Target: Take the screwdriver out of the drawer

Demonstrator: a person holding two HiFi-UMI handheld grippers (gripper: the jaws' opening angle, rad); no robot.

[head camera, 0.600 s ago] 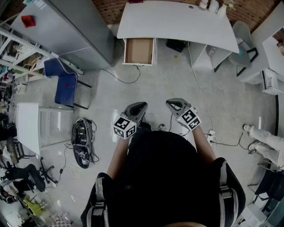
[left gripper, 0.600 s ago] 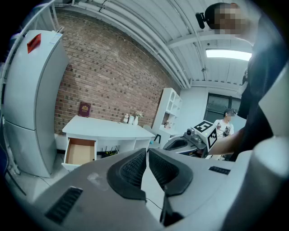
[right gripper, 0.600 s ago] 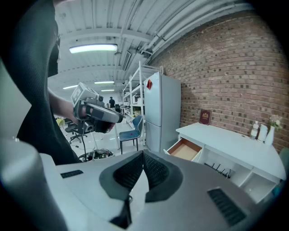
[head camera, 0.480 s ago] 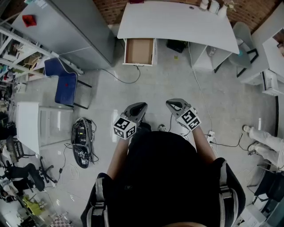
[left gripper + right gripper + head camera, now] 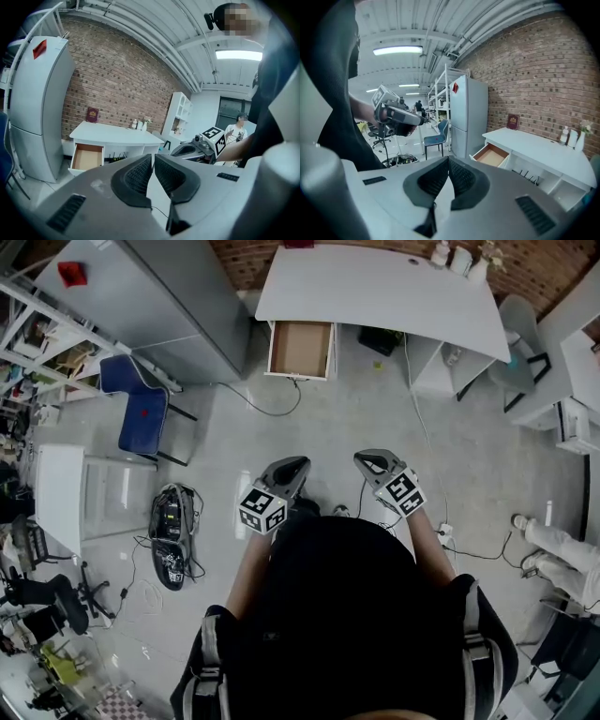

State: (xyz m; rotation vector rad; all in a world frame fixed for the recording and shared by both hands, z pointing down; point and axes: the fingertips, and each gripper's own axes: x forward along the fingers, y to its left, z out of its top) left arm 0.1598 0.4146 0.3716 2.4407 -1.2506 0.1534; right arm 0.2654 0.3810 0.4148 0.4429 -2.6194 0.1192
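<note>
Both clenched, nothing between the jaws: left claw (image 5: 153, 157) and right claw (image 5: 448, 159), held side by side in front of the person (image 5: 347, 615), over the floor (image 5: 337, 418) and well apart from the white surface (image 5: 375, 287). The drawer (image 5: 300, 349) stands pulled out under the surface's left end in the head view, near the grey refrigerator (image 5: 169, 306), with its brown bottom showing. The screwdriver cannot be made out inside it from this far off.

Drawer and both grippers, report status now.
Left gripper shut, empty. Right gripper shut, empty. Drawer pulled open at the desk, across the floor; no screwdriver made out inside. Cable near it.
</note>
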